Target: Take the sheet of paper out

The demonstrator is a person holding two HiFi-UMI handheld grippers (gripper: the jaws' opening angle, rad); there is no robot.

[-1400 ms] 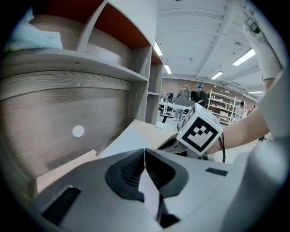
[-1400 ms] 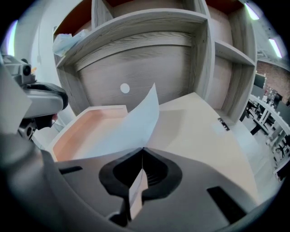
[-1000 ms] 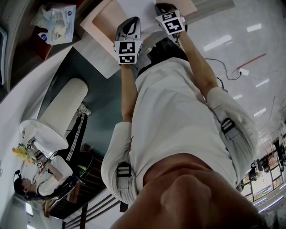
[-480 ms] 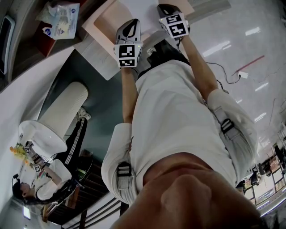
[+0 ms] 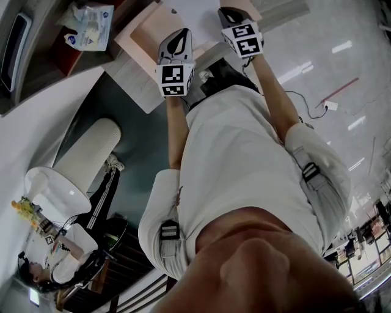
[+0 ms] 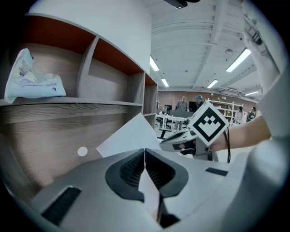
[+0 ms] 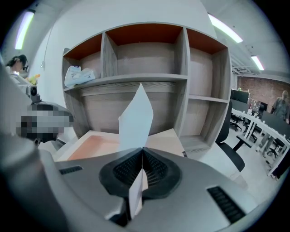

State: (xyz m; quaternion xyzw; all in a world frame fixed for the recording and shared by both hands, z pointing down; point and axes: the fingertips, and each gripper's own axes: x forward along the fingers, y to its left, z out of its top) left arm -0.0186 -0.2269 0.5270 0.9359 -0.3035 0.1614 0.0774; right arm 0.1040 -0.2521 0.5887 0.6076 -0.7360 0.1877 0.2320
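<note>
A white sheet of paper [image 7: 136, 117] is held up between both grippers, above a shallow pink tray [image 7: 97, 147] on the pale desk. My left gripper [image 6: 144, 152] is shut on one edge of the sheet [image 6: 130, 137]. My right gripper [image 7: 143, 152] is shut on another edge. In the head view the left gripper [image 5: 176, 36] and the right gripper [image 5: 231, 12] sit side by side at the top, with the sheet [image 5: 195, 13] and the tray [image 5: 142, 29] just beyond them. The right gripper's marker cube [image 6: 207, 127] shows in the left gripper view.
A wooden shelf unit [image 7: 145, 78] with orange-backed compartments stands behind the tray; a crumpled plastic bag [image 7: 79, 74] lies on its upper left shelf. An office chair [image 7: 232, 136] is at the right. A white column [image 5: 85, 153] and a seated person [image 5: 55, 260] are at the lower left.
Both grippers have drifted slightly toward the upper right of the head view, still holding the sheet. Their hold on the paper is unchanged.
</note>
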